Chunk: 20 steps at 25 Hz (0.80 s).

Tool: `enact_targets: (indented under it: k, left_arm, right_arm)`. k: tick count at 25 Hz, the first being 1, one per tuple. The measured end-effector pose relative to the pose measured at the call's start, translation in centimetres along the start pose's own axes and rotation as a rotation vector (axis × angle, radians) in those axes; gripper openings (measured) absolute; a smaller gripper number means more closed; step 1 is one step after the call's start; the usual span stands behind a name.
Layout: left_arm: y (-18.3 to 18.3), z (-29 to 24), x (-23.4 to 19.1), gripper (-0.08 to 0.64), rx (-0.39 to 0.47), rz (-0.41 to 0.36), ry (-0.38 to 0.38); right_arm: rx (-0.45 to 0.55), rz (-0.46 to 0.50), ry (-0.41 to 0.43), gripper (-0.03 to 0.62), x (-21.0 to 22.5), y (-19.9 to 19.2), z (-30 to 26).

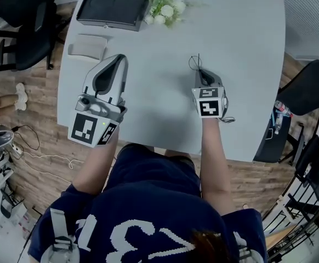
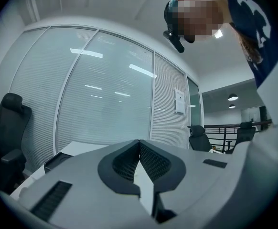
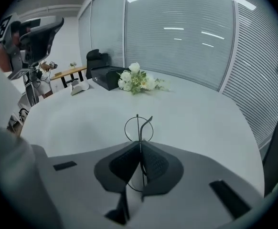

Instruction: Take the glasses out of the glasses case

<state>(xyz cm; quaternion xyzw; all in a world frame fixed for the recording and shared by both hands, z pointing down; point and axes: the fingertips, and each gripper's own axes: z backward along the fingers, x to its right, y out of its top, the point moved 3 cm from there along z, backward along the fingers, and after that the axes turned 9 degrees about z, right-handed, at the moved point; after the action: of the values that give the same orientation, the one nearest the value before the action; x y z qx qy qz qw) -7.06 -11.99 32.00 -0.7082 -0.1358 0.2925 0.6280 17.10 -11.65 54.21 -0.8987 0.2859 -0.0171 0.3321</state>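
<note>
Pinching the glasses (image 3: 139, 128) over the open middle of the table (image 1: 247, 64), right gripper (image 3: 140, 144); left gripper (image 2: 139, 144) pressed together, empty, nearer the left edge.

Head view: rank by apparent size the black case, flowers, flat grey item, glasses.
1. black case, largest.
2. flowers and flat grey item: these look much alike, so not ranked against each other.
3. glasses, smallest: a thin wire frame, partly hidden in the right claw.

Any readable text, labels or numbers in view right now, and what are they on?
Person's shirt: large white print, partly cut off, not surely readable.
Sheet on the glass wall: too small to read.
Marker cubes: square patterns only, no words.
Nothing else carries text.
</note>
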Motion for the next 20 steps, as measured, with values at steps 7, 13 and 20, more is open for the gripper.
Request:
enact_targets:
  k: [7,13,20]
  left_arm:
    - [0.0,-0.1,0.2,0.014,0.002,-0.001,-0.003]
    - [1.8,-0.3,1.1,0.014,0.047,-0.015,-0.016]
    - [5.3,-0.6,1.9,0.014,0.12,-0.055,-0.02]
  right_arm:
    - [-0.007,0.022,0.026,0.079,-0.4,0.3,0.1]
    - [0.188,-0.035,-0.034,0.041,2.6,5.0,4.6]
    - [0.529,-0.104,-0.12,0.025,6.8,13.0,14.0]
